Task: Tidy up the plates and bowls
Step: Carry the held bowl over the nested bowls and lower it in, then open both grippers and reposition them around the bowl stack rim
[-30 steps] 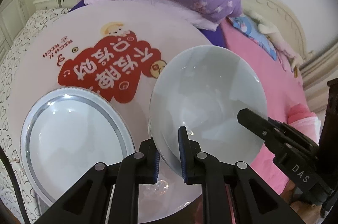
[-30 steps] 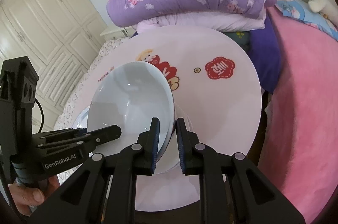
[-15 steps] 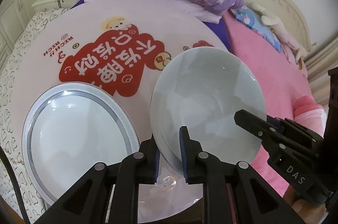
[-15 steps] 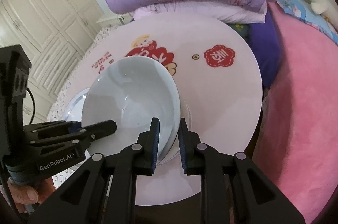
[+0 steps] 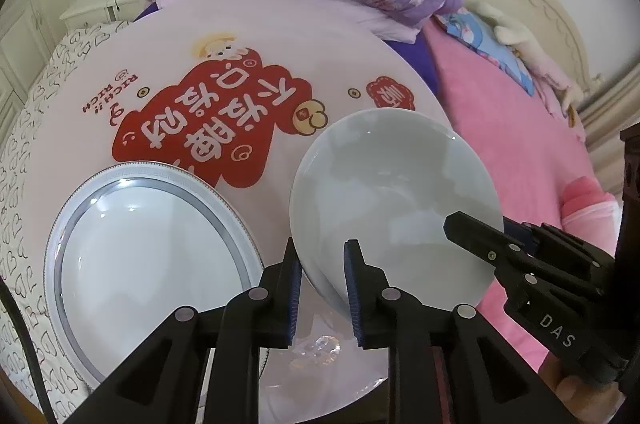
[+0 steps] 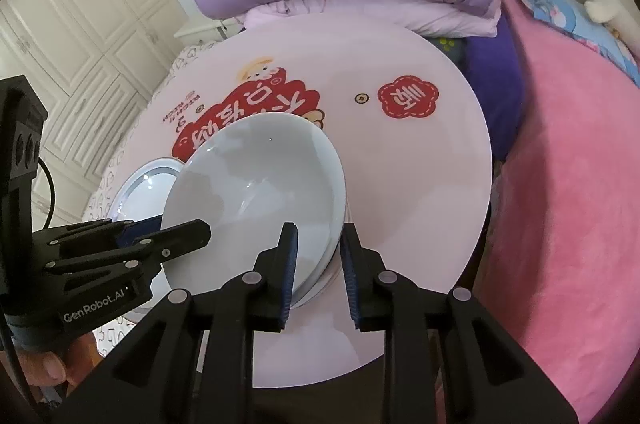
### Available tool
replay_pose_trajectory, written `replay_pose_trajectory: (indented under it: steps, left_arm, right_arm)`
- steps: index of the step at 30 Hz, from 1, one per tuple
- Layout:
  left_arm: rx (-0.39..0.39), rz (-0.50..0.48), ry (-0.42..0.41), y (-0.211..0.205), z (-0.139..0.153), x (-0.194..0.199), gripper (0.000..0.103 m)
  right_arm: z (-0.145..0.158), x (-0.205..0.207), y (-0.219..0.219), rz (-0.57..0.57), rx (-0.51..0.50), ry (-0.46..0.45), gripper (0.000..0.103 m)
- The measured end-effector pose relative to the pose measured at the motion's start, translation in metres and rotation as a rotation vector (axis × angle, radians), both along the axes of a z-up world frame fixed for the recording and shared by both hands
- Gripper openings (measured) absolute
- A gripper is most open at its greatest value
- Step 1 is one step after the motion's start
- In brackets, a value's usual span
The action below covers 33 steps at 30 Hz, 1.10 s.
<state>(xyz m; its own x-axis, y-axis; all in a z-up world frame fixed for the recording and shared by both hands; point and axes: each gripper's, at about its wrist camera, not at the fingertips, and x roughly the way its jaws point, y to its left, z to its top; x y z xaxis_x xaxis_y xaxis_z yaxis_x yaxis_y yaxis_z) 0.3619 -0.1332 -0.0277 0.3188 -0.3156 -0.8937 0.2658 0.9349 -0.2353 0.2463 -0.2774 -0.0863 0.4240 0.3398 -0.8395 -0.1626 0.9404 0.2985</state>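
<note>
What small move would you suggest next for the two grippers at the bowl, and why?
Probably ease both back off the bowl: the left gripper and right gripper have just been opening, its rim lies loose between their pads, and it seems settled on the table.

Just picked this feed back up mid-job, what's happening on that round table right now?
A person holds both grippers at a pale bowl on the round pink table. The left gripper straddles the bowl's rim on one side and the right gripper straddles the opposite side. Both sets of jaws have just been opening, with the rim between the pads and gaps showing, so the bowl looks released. A silver-rimmed plate lies beside it on the table.
</note>
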Motion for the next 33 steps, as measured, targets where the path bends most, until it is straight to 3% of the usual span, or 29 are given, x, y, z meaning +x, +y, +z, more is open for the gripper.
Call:
replay_pose_trajectory:
  steps: [5,9,11,13,17,19,20,23,33]
  left_arm:
    - [0.002,0.006,-0.013,0.003,0.001,-0.002,0.028]
    - [-0.001,0.001,-0.021,0.004,0.004,-0.003,0.028]
    - [-0.006,0.002,-0.023,0.005,0.005,-0.003,0.035]
    - [-0.006,0.007,-0.029,0.006,0.007,-0.003,0.046]
    - [-0.006,0.002,-0.040,0.009,0.012,-0.004,0.065]
    - [-0.018,0.003,-0.036,0.014,0.015,-0.002,0.072]
    - [-0.022,0.004,-0.038,0.016,0.016,-0.001,0.077]
    - [-0.034,0.007,-0.045,0.025,0.019,0.004,0.084]
    - [-0.082,-0.036,0.003,0.034,0.007,0.031,0.088]
  right_arm:
    - [0.011,-0.004,-0.003,-0.028,0.002,-0.049,0.027]
    - [0.018,-0.006,-0.004,-0.019,0.007,-0.064,0.037]
    - [0.019,-0.006,-0.006,-0.021,0.010,-0.066,0.043]
    - [0.019,-0.005,-0.008,-0.027,0.025,-0.068,0.060]
    - [0.020,-0.003,-0.013,-0.033,0.076,-0.073,0.079]
    - [0.019,-0.002,-0.017,-0.061,0.089,-0.079,0.098]
    - [0.019,-0.001,-0.018,-0.069,0.096,-0.080,0.100]
    - [0.017,0.001,-0.025,-0.093,0.130,-0.079,0.103]
    - [-0.002,0.011,-0.040,-0.127,0.161,-0.033,0.103]
